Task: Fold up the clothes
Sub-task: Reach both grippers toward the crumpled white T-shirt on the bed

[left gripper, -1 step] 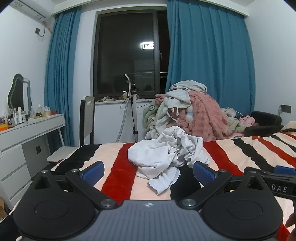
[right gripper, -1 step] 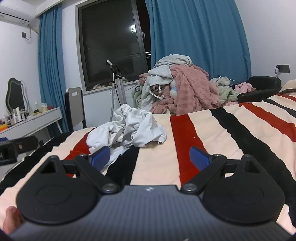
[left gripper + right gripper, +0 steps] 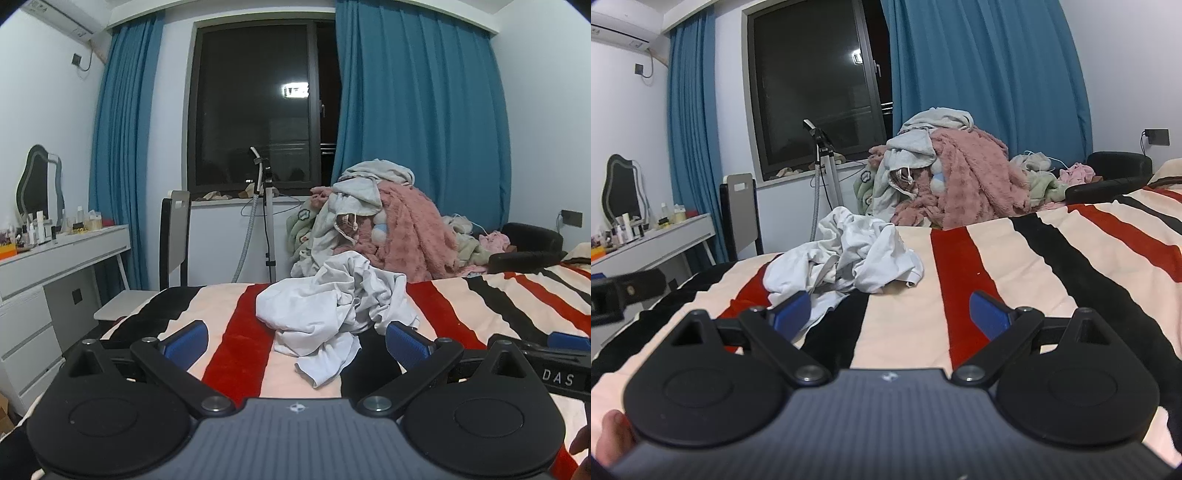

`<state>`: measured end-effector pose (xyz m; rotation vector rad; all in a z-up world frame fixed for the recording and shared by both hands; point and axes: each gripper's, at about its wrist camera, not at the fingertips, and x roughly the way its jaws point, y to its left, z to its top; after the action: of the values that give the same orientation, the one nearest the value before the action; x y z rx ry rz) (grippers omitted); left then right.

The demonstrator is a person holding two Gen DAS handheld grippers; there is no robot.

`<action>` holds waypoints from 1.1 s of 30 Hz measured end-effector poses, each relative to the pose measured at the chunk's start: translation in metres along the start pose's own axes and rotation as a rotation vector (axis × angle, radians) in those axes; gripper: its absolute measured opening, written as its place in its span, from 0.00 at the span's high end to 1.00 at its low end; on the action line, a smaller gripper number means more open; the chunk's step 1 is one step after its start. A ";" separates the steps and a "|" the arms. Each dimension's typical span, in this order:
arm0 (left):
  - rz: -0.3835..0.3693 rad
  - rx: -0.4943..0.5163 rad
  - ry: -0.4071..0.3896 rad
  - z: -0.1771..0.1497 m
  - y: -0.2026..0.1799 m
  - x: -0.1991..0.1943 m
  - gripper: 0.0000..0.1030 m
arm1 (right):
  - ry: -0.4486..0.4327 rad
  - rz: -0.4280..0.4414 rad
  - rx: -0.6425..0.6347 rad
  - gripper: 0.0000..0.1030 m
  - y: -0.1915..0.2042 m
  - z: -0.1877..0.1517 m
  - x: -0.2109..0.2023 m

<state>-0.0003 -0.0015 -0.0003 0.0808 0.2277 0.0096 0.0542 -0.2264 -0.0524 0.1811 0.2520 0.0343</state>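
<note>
Crumpled white clothing [image 3: 332,306] sits in a loose heap at the centre of the left wrist frame, on the striped blanket [image 3: 461,306] that covers the bed; in the right wrist frame the same heap lies left of centre, above the blue pads. It is bunched rather than spread, with one flap trailing toward the lower centre, so folding has likely not begun and the piece would first need laying flat. Behind it, in the upper middle of both frames, a separate pile of pink and grey laundry [image 3: 388,221] rises against the blue curtain [image 3: 417,110], apparently waiting its turn.

Both tools point level at the heap, probably lined up for a first pick. The left gripper [image 3: 297,341] has its jaws spread wide, the trailing flap lying between them but not touched. The right gripper [image 3: 890,310] is equally wide apart and holds nothing; its left pad overlaps the cloth's edge in the frame, though contact cannot be told.
</note>
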 end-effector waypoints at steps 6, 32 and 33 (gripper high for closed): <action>0.010 -0.054 -0.014 0.003 0.001 -0.009 0.00 | -0.015 0.006 0.011 0.09 0.000 0.000 -0.005; -0.027 -0.083 0.080 -0.019 0.000 0.021 0.00 | -0.111 0.009 0.142 0.09 -0.009 0.006 -0.009; -0.025 -0.071 0.085 -0.021 -0.002 0.022 0.00 | -0.089 0.006 0.142 0.09 -0.010 0.007 -0.005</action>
<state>0.0168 -0.0014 -0.0255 0.0073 0.3131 -0.0040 0.0511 -0.2374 -0.0463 0.3235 0.1648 0.0145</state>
